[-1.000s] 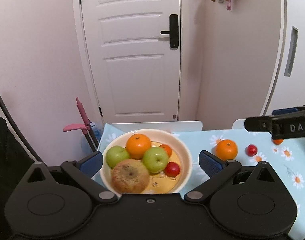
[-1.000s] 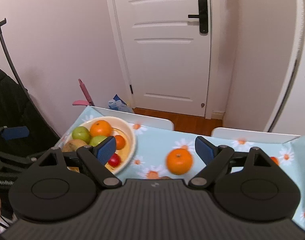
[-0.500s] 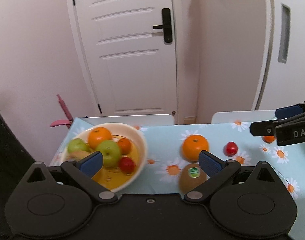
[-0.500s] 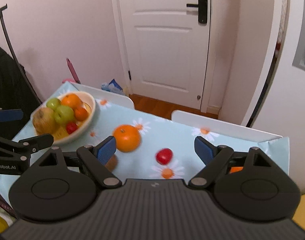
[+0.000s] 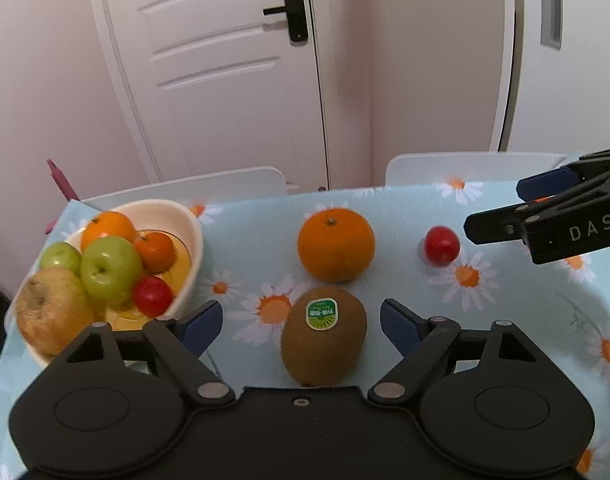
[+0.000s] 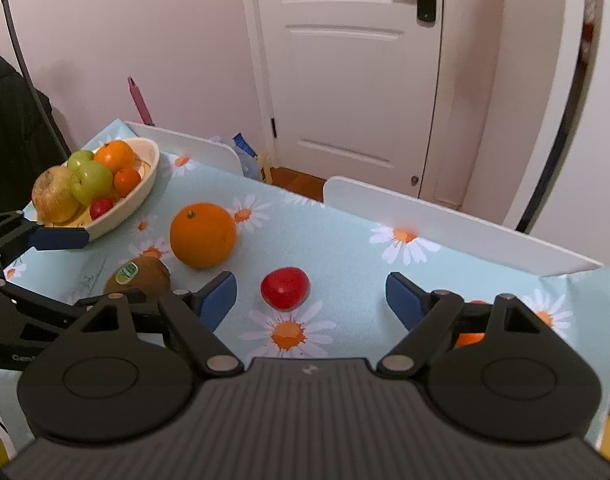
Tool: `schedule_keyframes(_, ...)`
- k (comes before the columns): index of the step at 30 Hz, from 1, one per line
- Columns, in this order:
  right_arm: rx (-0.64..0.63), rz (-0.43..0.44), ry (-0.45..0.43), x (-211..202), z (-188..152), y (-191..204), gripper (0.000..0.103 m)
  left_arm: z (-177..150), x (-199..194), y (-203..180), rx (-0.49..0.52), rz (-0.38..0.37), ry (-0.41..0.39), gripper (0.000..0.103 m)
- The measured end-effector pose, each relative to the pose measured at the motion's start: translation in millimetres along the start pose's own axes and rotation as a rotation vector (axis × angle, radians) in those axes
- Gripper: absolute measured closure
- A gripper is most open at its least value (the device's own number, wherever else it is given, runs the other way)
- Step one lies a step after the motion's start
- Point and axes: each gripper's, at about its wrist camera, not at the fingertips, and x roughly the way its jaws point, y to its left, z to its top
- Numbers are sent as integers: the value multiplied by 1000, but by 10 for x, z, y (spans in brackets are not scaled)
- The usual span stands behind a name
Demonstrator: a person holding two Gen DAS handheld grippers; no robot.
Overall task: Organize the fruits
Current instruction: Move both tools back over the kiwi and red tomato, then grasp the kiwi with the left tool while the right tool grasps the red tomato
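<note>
Left gripper (image 5: 301, 322): blue-padded fingers spread wide, holding nothing. Brown fuzzy kiwi with a green sticker (image 5: 323, 340) lies between them on the pale blue daisy-print tablecloth (image 5: 385, 216), touching neither pad.

Right gripper (image 6: 311, 294): fingers likewise wide apart, empty. Small glossy red fruit (image 6: 285, 288) sits on the cloth between them, nearer the left finger, clear of both.

Large round orange (image 5: 336, 245): on the cloth just beyond the kiwi.

Cream oval bowl (image 5: 193, 232): at the table's left end, holding green apples, a russet apple, oranges and a red fruit.
</note>
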Motion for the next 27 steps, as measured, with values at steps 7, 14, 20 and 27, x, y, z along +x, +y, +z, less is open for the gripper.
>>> schedule_keyframes(7, -24, 27, 16, 206, -58, 1, 12, -103, 190, -76, 19, -4, 25, 30)
schedule_keyframes(14, -47, 48, 54, 343, -74, 4, 25, -114, 215, -75, -18, -39, 43, 49)
schedule_keyframes(20, -62, 56, 64, 406, -66, 47, 30, -118, 172, -98, -29, -24, 50, 50)
schedule_keyframes(27, -67, 52, 69, 470, -62, 91, 37, -160, 122, -79, -49, -12, 52, 50)
